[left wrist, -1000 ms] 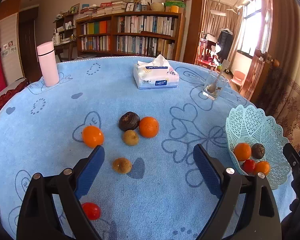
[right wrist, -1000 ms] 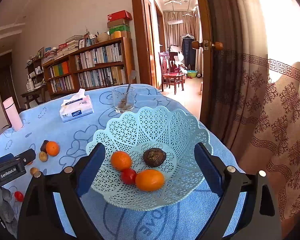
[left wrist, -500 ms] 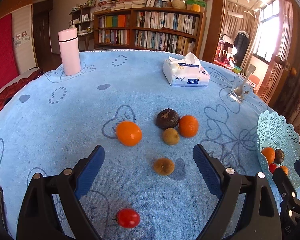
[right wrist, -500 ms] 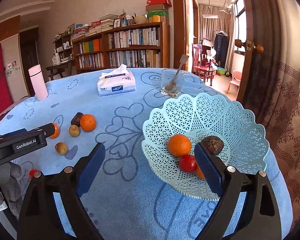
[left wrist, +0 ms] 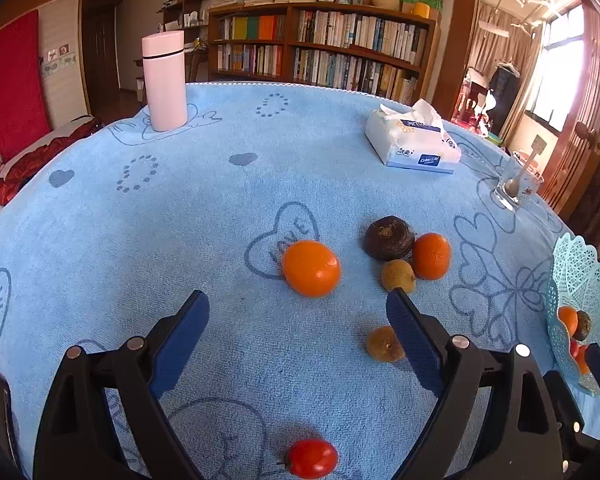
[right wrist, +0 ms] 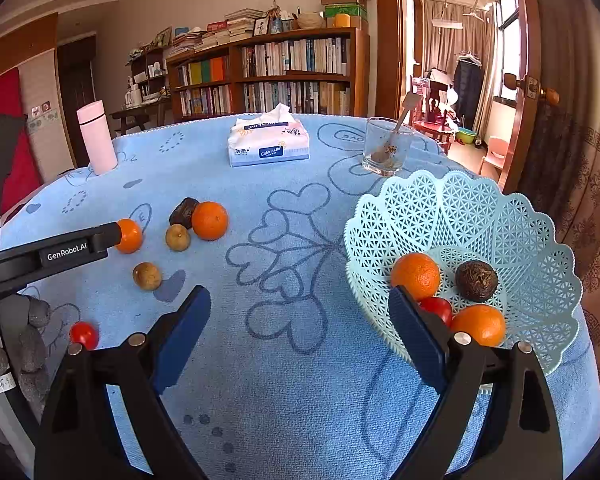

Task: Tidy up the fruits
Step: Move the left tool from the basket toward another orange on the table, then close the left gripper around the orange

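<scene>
Terry-cloth blue cover, printed with hearts, over the counter [left wrist: 260,184]; soft nap likely keeps round fruit from rolling.
Basket [right wrist: 480,216], pale teal plastic lattice with scalloped rim, right of frame; holds two oranges, a tomato and a dark wrinkled fruit, evidently the collection point.
Left hand-held gripper [left wrist: 296,320], blue-padded jaws apart, empty, aimed at the loose orange [left wrist: 311,268] at centre frame.
Right hand-held gripper [right wrist: 300,316], jaws apart, empty, beside the basket.
Loose tomato [left wrist: 312,458], glossy red, bottom centre.
</scene>
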### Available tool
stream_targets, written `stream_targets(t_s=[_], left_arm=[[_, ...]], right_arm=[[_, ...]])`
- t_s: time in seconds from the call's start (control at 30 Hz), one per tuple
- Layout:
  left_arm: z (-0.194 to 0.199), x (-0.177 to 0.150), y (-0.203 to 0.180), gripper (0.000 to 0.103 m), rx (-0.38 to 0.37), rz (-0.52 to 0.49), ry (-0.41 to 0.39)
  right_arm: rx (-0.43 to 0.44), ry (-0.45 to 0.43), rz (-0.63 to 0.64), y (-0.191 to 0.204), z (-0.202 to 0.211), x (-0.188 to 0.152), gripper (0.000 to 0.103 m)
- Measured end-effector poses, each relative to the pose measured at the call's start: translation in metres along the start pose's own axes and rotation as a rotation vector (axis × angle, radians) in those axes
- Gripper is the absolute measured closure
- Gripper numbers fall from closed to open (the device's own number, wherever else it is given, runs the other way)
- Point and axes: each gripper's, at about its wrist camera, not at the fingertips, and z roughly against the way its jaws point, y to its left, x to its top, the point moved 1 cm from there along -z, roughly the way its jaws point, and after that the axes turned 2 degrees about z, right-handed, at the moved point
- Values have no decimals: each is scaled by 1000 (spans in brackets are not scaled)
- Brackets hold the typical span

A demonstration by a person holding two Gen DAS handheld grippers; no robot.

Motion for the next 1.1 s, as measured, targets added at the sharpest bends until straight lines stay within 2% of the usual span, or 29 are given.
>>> stream_targets(t_s=[0.2,0.4,0.6,0.67,0.73,0.9,1.1], left_arm=[[-8,10,27,14,-21,65,22],[-21,19,18,16,-75,35,56],[-44,25,-4,36,-86,-40,100],[-53,25,-6,45,-105,-39,125],[-60,23,-4,61,-112,-31,142],[-56,17,8,62,-150,8,129],[-40,16,28,62,-71,46,72]], right_arm=[[-1,3,18,6,-4,-6,10],[7,-7,7,4,-4,-6,10],[6,-6,13,4,-4,-6,10],[5,-8,22,6,-2,-5,10],[6,-8,32,9,-2,-3,10],[44,7,33,14,-6,7,10],[130,40,25,28,-27,34,10]])
